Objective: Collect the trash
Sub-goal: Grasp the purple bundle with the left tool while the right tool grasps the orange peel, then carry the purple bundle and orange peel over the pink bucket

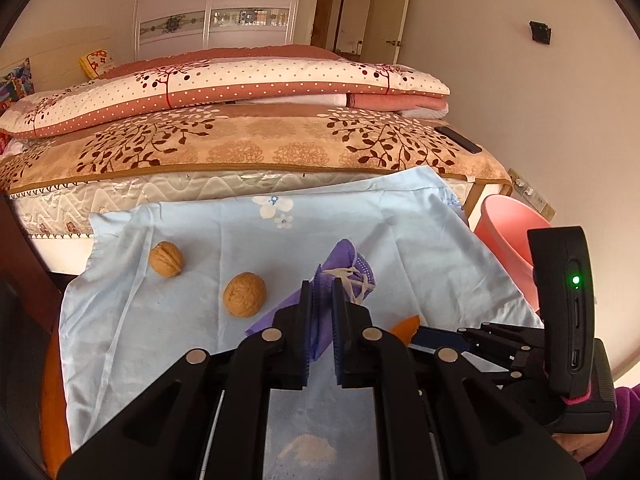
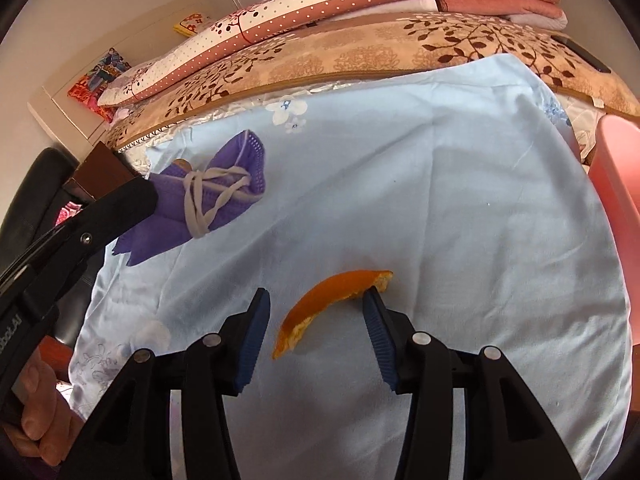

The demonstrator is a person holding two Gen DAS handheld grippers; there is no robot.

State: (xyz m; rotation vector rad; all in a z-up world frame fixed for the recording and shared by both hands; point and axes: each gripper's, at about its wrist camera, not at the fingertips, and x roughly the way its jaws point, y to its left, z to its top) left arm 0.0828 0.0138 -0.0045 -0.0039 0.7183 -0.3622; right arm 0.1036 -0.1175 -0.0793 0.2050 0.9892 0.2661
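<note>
Centrally, the left gripper [image 1: 322, 286] has its fingers closed on a folded purple face mask [image 1: 344, 276] lying on the light blue cloth [image 1: 420, 240]. The right gripper [image 2: 316, 300] has its fingers spread wide apart, straddling an orange peel [image 2: 332, 298]; the right finger touches the peel's far end. Two walnuts [image 1: 166, 259] [image 1: 244, 294] lie left of the mask. A pink bin [image 1: 508, 232] stands at far right.

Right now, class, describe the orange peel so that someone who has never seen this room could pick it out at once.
Find the pale blue floral cloth spread in front of the bed. Near its front edge, between the open blue-padded fingers of the right gripper, lies the orange peel. It is a curved, bright orange strip, unlike the purple face mask or the round brown walnuts.
</note>
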